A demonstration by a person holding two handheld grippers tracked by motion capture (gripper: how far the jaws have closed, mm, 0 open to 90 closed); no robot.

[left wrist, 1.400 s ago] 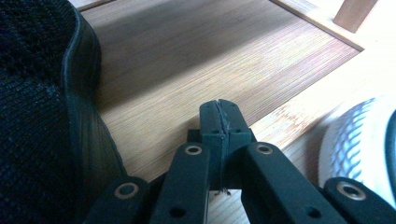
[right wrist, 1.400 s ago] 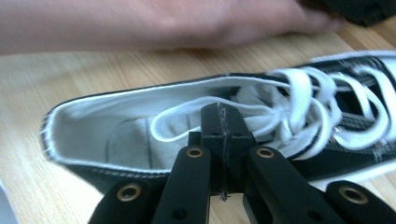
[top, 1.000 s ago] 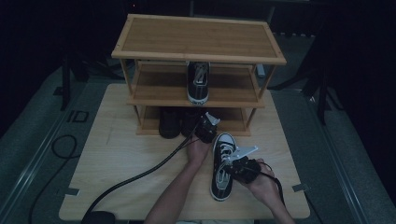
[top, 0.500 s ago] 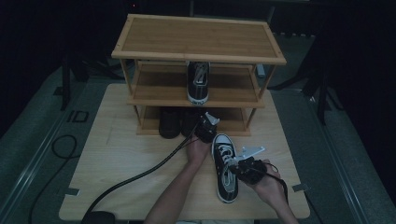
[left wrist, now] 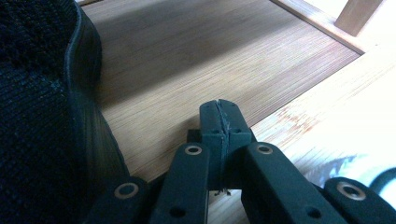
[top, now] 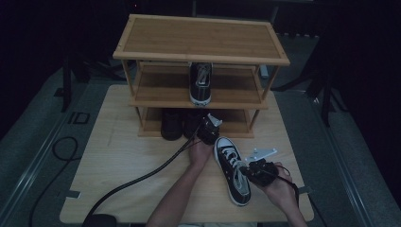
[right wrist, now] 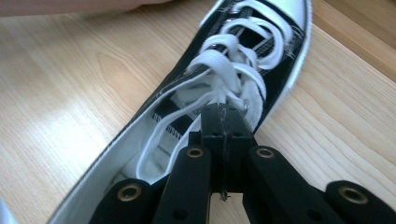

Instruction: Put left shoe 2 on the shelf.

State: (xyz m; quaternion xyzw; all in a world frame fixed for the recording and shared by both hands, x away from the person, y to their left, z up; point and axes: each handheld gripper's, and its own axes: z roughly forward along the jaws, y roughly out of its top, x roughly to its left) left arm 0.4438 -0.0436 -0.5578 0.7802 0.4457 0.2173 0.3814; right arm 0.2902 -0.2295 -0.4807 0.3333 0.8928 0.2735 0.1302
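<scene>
Centrally, a wooden desk carries a three-tier wooden shoe rack at its far side. Its top tier is bare wood. On the middle tier stands one black sneaker with a white toe cap, toe toward the camera. On the bottom tier sit dark shoes, close together at the left half; in the left tool view one of them appears as black fabric on the bottom board, just beside the tool.

A second black sneaker with white laces lies on the desk in front of the rack, between the person's two hands, toe toward the rack and heel toward the near edge. In the right tool view its laces and open collar lie directly ahead of the jaws.

The left tool is held at the front edge of the bottom tier, next to the dark shoes; its jaws are pressed fully together with nothing between them. The right tool sits just beside the sneaker's right flank, near its collar; its jaws are likewise closed flat on each other, tips at the laces, gripping nothing that can be made out. A black cable trails from the left tool across the desk to the near left corner.
</scene>
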